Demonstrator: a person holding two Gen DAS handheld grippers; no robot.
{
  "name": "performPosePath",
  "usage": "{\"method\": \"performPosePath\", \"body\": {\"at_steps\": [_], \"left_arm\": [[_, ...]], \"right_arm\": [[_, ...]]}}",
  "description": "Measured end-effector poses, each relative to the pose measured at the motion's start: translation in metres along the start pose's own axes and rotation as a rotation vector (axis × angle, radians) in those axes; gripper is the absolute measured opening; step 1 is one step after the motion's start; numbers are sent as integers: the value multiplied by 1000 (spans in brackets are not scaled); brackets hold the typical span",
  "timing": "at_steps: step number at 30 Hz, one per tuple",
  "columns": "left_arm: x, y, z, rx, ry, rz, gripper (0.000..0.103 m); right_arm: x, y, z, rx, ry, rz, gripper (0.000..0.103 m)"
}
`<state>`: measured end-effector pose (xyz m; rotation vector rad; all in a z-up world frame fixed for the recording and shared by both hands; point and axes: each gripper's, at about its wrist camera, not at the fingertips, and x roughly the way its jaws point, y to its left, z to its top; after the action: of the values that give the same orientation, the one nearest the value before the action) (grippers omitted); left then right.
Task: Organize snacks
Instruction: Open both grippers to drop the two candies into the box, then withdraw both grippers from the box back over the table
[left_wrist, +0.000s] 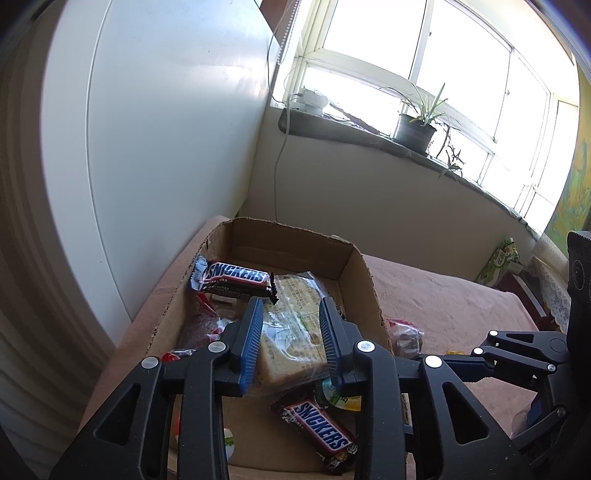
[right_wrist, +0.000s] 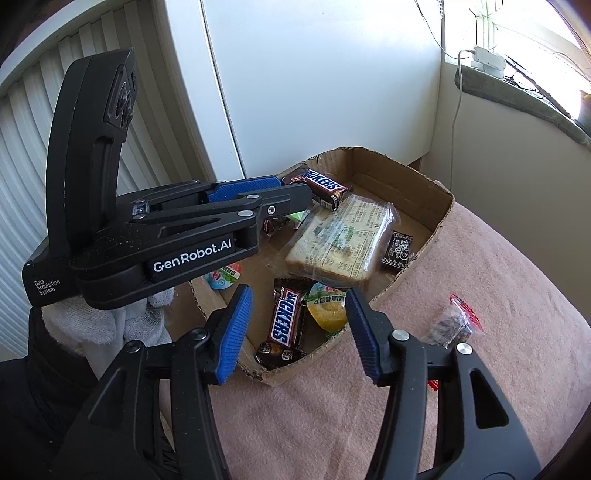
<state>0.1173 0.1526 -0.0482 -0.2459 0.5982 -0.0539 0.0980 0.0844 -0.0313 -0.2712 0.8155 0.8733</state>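
A torn cardboard box (right_wrist: 443, 199) sits on a pink blanket and holds the snacks. Inside it lie a wrapped bread slab (right_wrist: 340, 243), two Snickers bars (right_wrist: 321, 182) (right_wrist: 284, 321), a yellow jelly cup (right_wrist: 327, 308) and a small dark packet (right_wrist: 399, 249). My left gripper (right_wrist: 291, 190) hovers over the box's left side, open, with nothing in it. In the left wrist view its pads (left_wrist: 255, 332) frame the bread slab (left_wrist: 291, 325) below without touching it. My right gripper (right_wrist: 299, 295) stands open above the box's near corner, empty.
A clear packet with a red top (right_wrist: 452, 325) lies on the blanket (right_wrist: 480, 258) outside the box, to its right. A white cabinet (right_wrist: 295, 92) stands behind the box. A windowsill with a potted plant (left_wrist: 413, 133) runs along the back. A green tissue box (left_wrist: 498, 262) sits far right.
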Motion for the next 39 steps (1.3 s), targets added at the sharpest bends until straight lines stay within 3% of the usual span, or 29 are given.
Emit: {"method": "performPosePath", "body": {"at_steps": [5, 18, 39], "left_arm": [[-1, -4, 0, 11, -3, -5, 30], [-3, -18, 0, 46, -15, -21, 30], [-1, -66, -3, 136, 6, -121, 30]], "right_arm": [[-6, -5, -2, 3, -5, -20, 61], [-27, -25, -9, 35, -25, -78, 61], [-81, -106, -51, 192, -38, -261, 62]]}}
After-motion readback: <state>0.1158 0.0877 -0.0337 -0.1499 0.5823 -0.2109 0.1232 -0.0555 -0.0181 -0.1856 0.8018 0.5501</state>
